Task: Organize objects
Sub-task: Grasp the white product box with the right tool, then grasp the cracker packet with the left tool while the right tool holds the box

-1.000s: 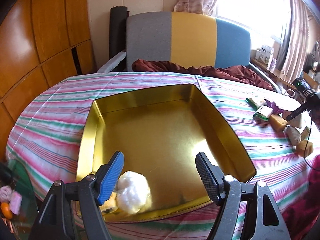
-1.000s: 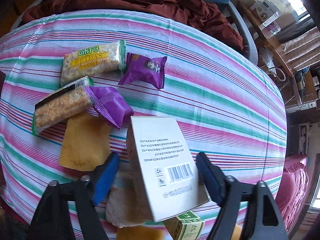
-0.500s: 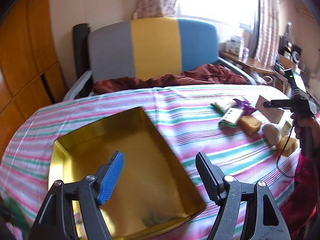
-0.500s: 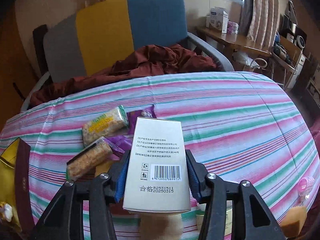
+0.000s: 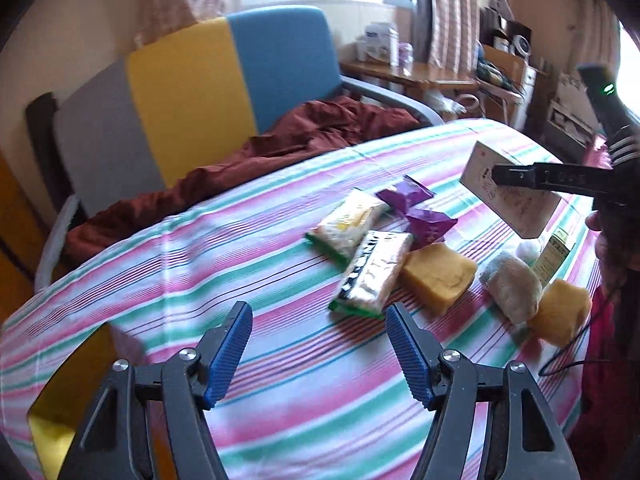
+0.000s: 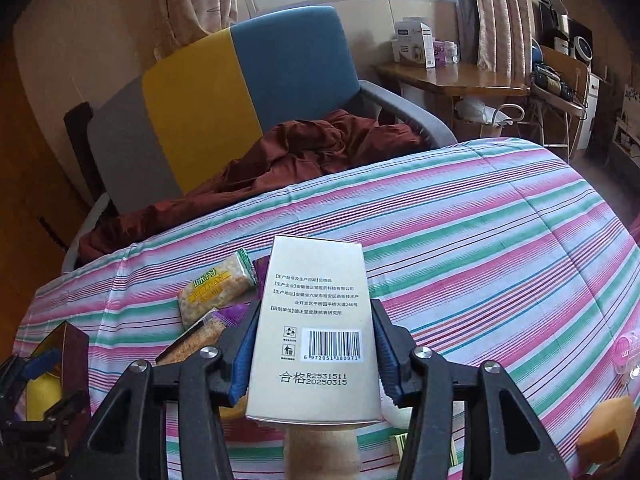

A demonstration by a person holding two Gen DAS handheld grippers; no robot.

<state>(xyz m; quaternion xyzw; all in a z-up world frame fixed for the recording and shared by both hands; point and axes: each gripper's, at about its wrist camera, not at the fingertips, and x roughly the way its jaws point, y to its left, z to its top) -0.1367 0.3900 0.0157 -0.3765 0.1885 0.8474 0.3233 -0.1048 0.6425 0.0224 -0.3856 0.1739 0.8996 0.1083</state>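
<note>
**Box up, snacks still out**

Striped tablecloth (image 5: pixel 280 380) is still full of snacks. Your right gripper (image 6: pixel 314 354) squeezes the silver box (image 6: pixel 316 332), lifted off the table. Your left gripper (image 5: pixel 320 344) is half open and has just been closing, with nothing inside. Gold tin (image 5: pixel 60 400) waits at the left edge. Two cracker packs (image 5: pixel 372 276), purple packets (image 5: pixel 430 228) and yellow cakes (image 5: pixel 438 276) are left to tidy.

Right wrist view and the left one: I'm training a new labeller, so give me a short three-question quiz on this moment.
1. True or false: the right gripper holds the barcode box clear of the striped tablecloth.
2. What lies between the left gripper fingers?
3. How many purple packets lie near the cracker packs? A one, B two, C four.

Key: 1 true; 2 nothing; 3 B.
</note>
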